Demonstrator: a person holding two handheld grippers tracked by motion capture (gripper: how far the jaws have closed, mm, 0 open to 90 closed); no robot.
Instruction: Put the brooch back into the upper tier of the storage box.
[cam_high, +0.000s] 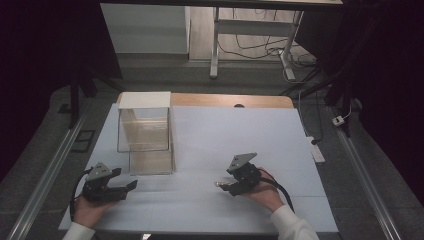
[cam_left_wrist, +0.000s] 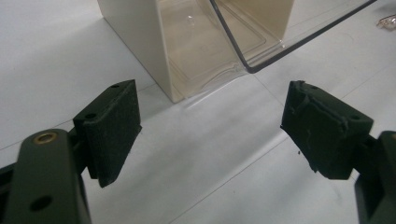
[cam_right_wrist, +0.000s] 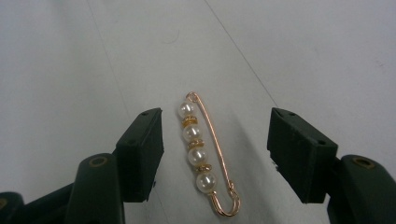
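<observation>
A gold pin with several white pearls (cam_right_wrist: 205, 156) lies flat on the white table, lengthwise between the jaws of my right gripper (cam_right_wrist: 215, 156), which is open around it without touching. From above, the pin (cam_high: 218, 183) is a small glint just left of the right gripper (cam_high: 227, 187). A clear plastic box (cam_high: 145, 136) with a white top and a lowered front flap stands at the left rear. My left gripper (cam_high: 125, 181) is open near the table's front left, its jaws pointing at the box's near corner (cam_left_wrist: 175, 95), with bare table between them (cam_left_wrist: 210, 126).
The white table sheet (cam_high: 240, 135) has a wooden edge (cam_high: 230, 100) at the back. Beyond it stand a desk frame (cam_high: 215, 45) and cables on the floor. Metal rails (cam_high: 370, 175) run along both sides of the table.
</observation>
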